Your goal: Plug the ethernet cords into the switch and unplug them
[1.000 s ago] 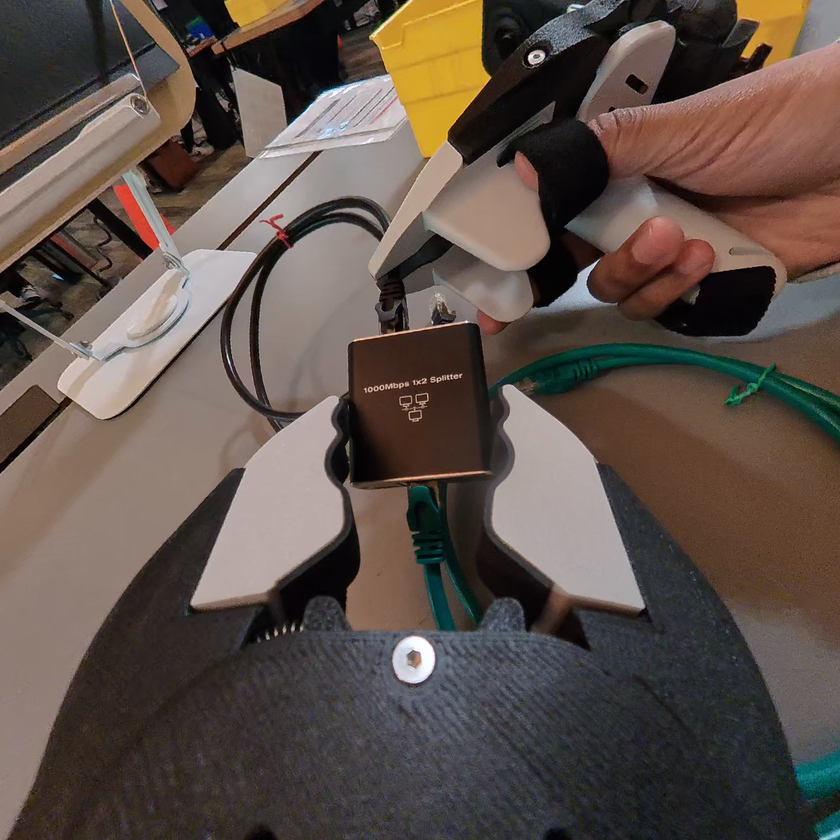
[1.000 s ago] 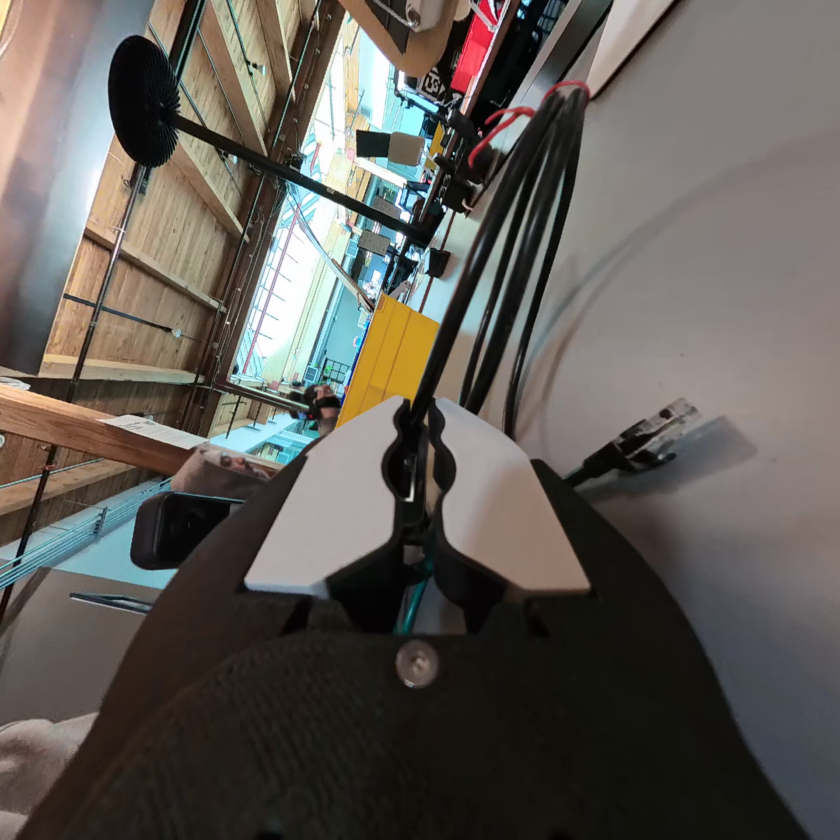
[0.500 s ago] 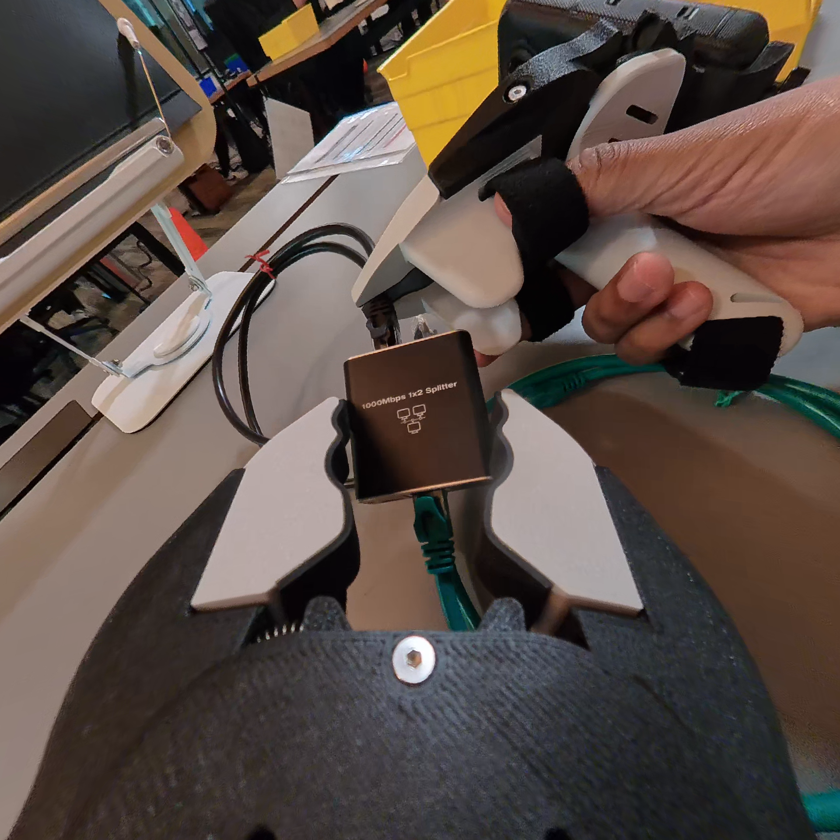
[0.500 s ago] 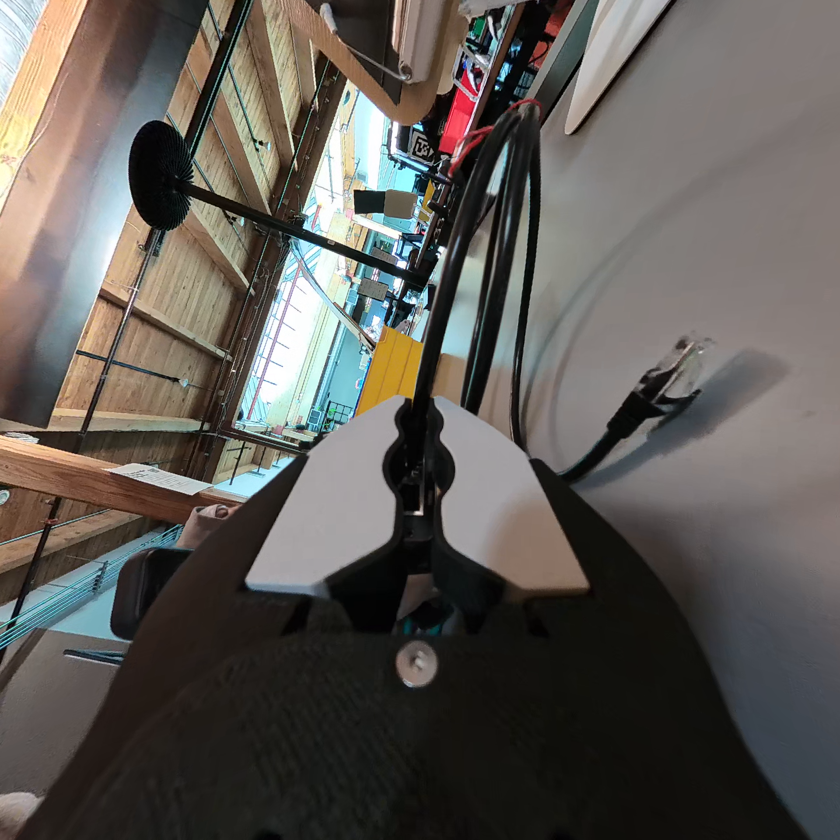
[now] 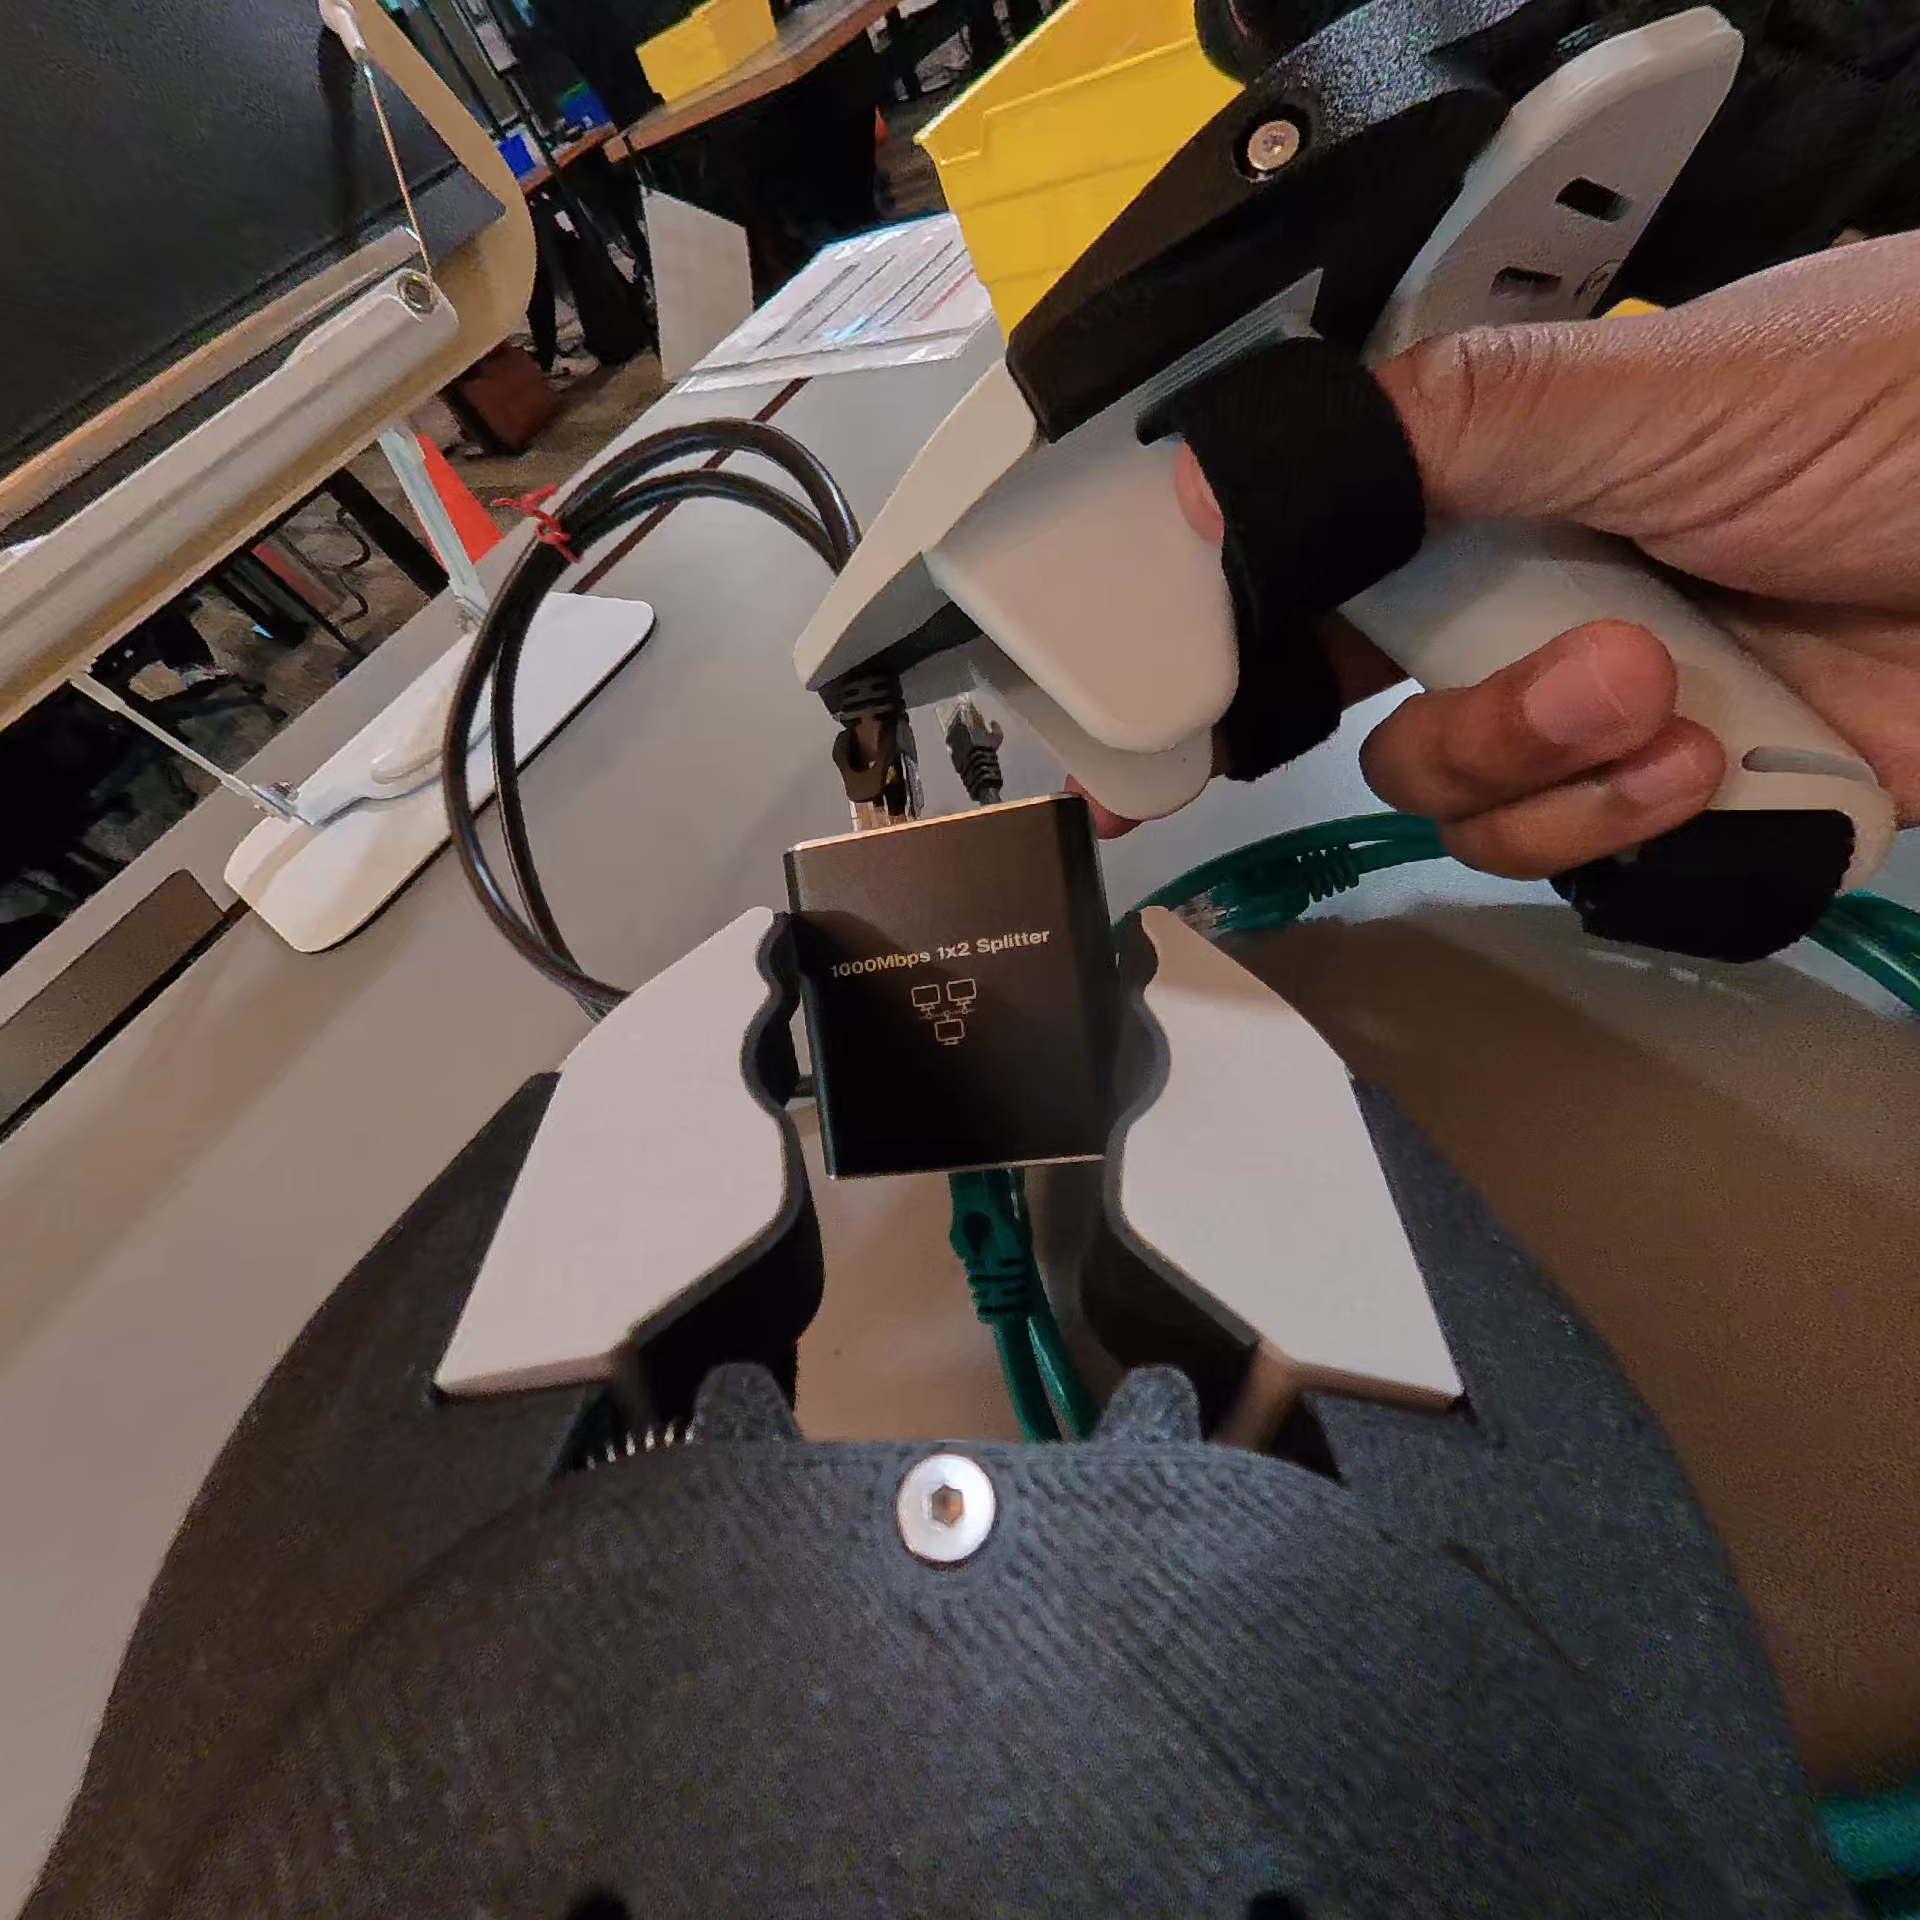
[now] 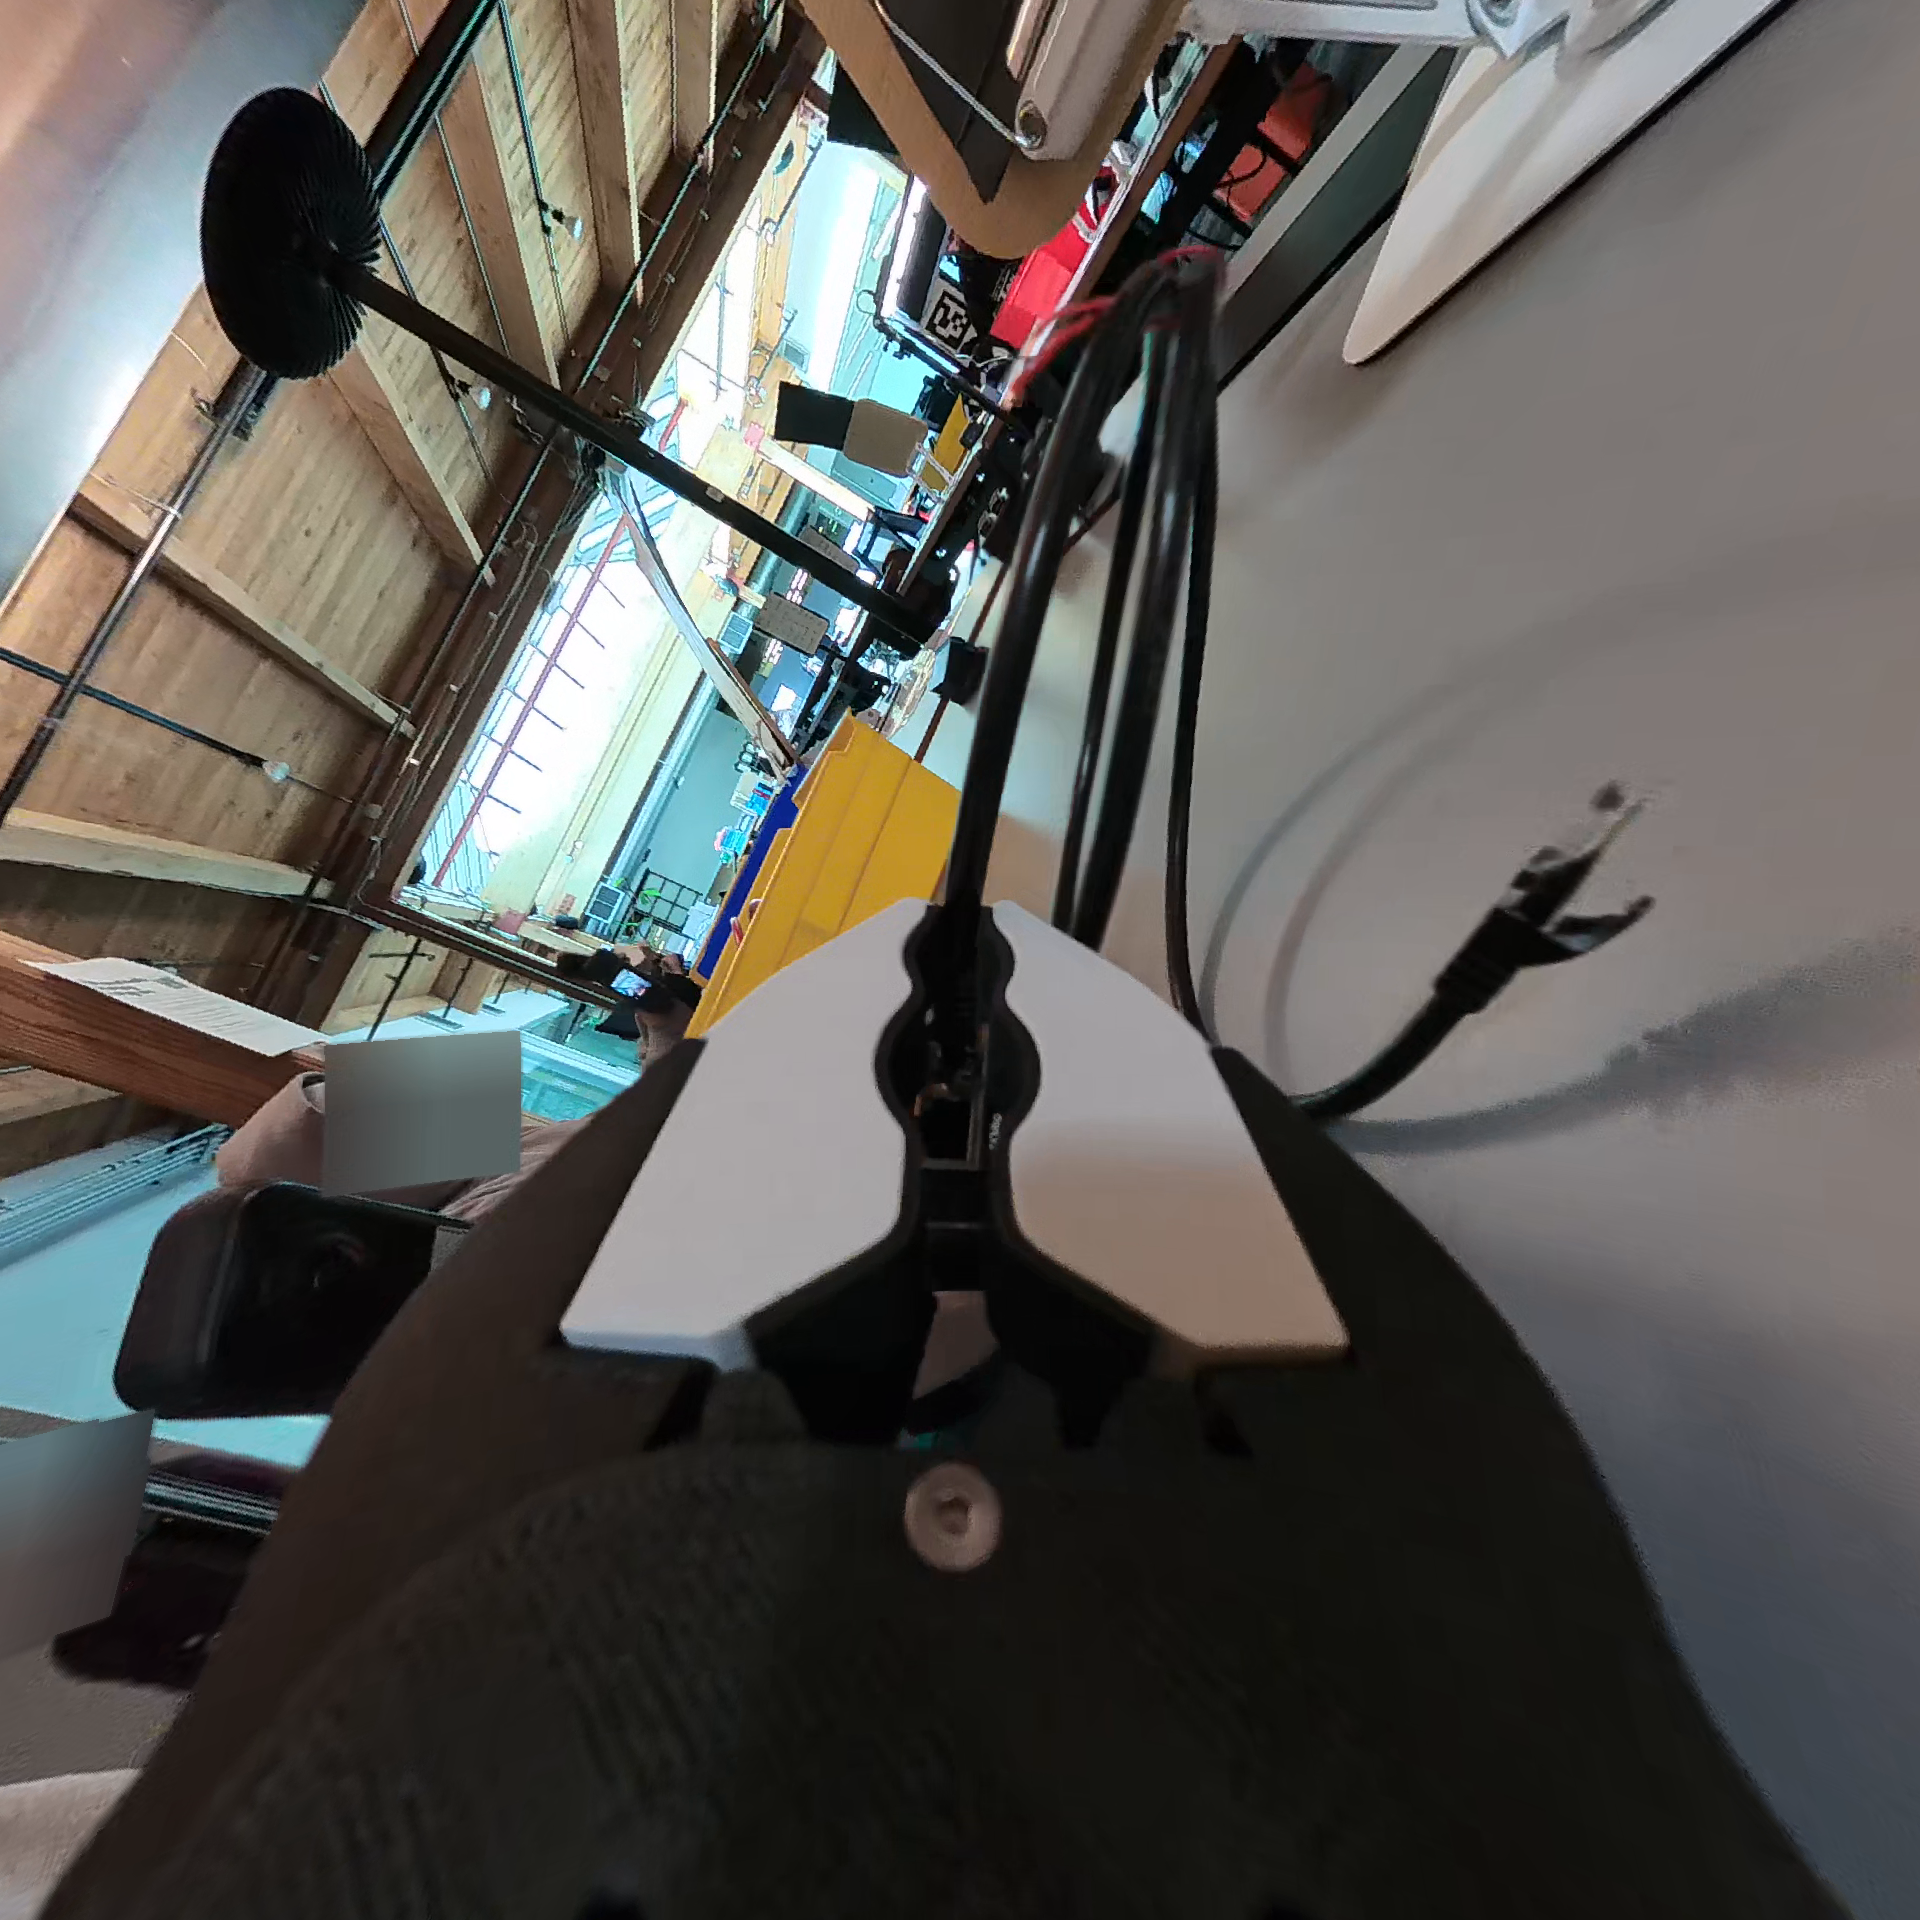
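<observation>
Lifted higher, black switch point(image 5: 951, 1013) clamped in left fingers point(image 5: 665, 1132); right fingers point(image 6: 790, 1122) pinch black plug point(image 5: 876, 750).

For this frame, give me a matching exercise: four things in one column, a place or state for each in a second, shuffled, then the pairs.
Things:
1. small black box-shaped switch
2. black ethernet plug with black cord
3. green ethernet cord
4. free black ethernet plug with clear tip

States:
A. pinched in the right gripper
B. loose above the grey table
C. clamped in the left gripper
D. plugged into the switch's near end

Pairs: 1-C, 2-A, 3-D, 4-B
</observation>
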Motion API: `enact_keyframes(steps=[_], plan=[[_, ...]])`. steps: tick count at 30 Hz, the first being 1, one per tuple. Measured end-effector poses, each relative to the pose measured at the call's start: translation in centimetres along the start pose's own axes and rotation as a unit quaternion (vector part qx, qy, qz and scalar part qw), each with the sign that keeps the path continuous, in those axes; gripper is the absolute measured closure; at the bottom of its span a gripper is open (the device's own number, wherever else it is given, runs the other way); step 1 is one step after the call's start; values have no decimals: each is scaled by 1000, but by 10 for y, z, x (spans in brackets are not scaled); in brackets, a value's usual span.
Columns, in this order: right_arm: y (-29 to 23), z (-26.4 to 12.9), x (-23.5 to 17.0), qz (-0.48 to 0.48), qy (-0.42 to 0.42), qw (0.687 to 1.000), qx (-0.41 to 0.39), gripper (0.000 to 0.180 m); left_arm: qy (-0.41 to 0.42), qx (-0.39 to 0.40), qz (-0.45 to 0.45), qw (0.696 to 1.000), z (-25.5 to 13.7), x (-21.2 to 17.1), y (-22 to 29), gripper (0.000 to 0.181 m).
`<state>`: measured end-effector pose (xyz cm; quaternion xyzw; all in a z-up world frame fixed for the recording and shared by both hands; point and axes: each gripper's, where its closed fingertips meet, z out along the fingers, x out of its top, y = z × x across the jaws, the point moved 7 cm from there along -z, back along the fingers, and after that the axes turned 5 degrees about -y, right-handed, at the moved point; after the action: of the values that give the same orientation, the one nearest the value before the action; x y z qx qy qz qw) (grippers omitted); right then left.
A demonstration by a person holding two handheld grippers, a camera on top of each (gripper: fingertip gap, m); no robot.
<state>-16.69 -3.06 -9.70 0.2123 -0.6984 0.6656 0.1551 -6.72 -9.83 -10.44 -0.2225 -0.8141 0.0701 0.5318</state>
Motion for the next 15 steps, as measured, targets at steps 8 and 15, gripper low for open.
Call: enact_keyframes(steps=[8,15], plan=[[-8,2,-2,-58,-3,998,-23,172,-5,-1,-17,1000,0,-1,-2,123],[-10,4,-5,-79,-6,996,-34,171,-12,-4,-24,1000,1,-1,-3,123]])
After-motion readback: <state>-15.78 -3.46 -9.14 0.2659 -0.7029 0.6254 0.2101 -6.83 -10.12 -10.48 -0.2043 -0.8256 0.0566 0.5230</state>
